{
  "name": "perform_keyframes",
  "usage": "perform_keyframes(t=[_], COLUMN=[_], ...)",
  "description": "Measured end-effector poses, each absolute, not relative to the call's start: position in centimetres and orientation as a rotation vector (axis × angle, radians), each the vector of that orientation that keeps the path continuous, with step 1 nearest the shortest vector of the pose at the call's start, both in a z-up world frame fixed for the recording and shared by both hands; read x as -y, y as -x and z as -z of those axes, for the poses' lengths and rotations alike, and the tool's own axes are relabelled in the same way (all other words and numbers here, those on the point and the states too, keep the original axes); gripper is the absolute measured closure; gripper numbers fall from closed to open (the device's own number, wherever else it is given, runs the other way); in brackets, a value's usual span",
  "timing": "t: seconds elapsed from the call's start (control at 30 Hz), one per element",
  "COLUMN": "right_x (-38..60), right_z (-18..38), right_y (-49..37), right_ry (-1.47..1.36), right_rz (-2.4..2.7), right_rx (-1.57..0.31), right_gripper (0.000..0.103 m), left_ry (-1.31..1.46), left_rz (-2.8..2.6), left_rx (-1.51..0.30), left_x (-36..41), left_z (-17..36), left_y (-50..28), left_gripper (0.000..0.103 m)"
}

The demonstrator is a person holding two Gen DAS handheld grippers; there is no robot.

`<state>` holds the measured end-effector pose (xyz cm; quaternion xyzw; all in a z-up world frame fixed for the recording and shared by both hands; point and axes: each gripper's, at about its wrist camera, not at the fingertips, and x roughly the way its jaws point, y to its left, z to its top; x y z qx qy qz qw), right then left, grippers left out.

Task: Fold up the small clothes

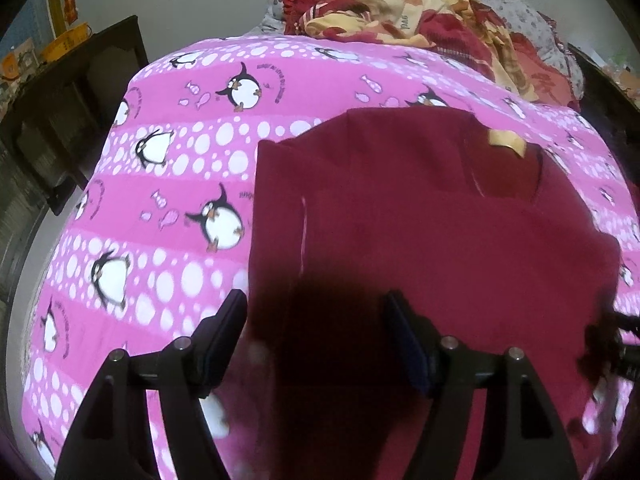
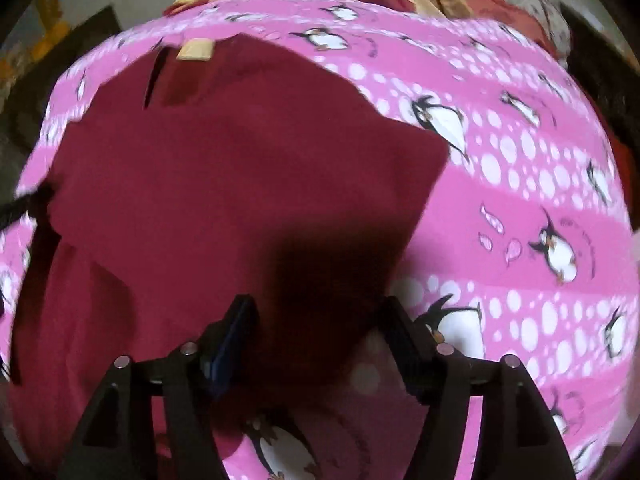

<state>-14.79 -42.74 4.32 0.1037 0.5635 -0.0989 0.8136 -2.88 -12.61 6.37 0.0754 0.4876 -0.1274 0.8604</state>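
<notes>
A dark red small garment (image 1: 420,216) lies spread on a pink penguin-print bedsheet (image 1: 168,184), its neckline with a tan label (image 1: 506,142) at the far end. My left gripper (image 1: 316,320) is open, just above the garment's near left edge. In the right wrist view the same garment (image 2: 240,168) lies with its label (image 2: 196,50) at the far left. My right gripper (image 2: 320,320) is open over the garment's near right edge. Neither gripper holds cloth. The right gripper's tip shows at the right edge of the left view (image 1: 616,344).
A heap of red and yellow clothes (image 1: 420,20) lies at the far end of the bed on a grey patterned pillow (image 1: 532,20). Dark wooden furniture (image 1: 68,112) stands to the left of the bed. The sheet (image 2: 540,208) extends to the right of the garment.
</notes>
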Motion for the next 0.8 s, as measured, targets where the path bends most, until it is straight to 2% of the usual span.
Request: perform_keyframes(t=[0.07,0.13,0.37,0.77,0.8], right_x=[42.8,42.7,41.1,39.2,39.3], right_z=[-5.5,-6.5,-5.2,-4.4,-4.3], right_y=[15.6,16.7,20.1,20.7,20.6], right_ry=[-0.247,-0.287,-0.387,-0.359,-0.366], right_rz=[0.188,0.143,0.078,0.066,0.068], right_rx=[-1.185,-1.172,-1.170,-1.125,-1.109], right_gripper=[0.031,0.031,0.030,0.028,0.031], left_ry=[-0.157,-0.158,-0.099,-0.107,-0.106], left_rz=[0.279,0.287,0.281,0.307,0.304], left_rx=[-1.017,-1.010,-1.059,-1.144,-1.149], left_x=[11.8,11.0,7.7,4.0,3.8], left_z=[-6.9,-7.3,-7.2,-5.3,-5.2], left_y=[4.2,5.4,8.1,13.6,14.0], left_gripper=[0.024,0.022,0.022,0.022,0.022])
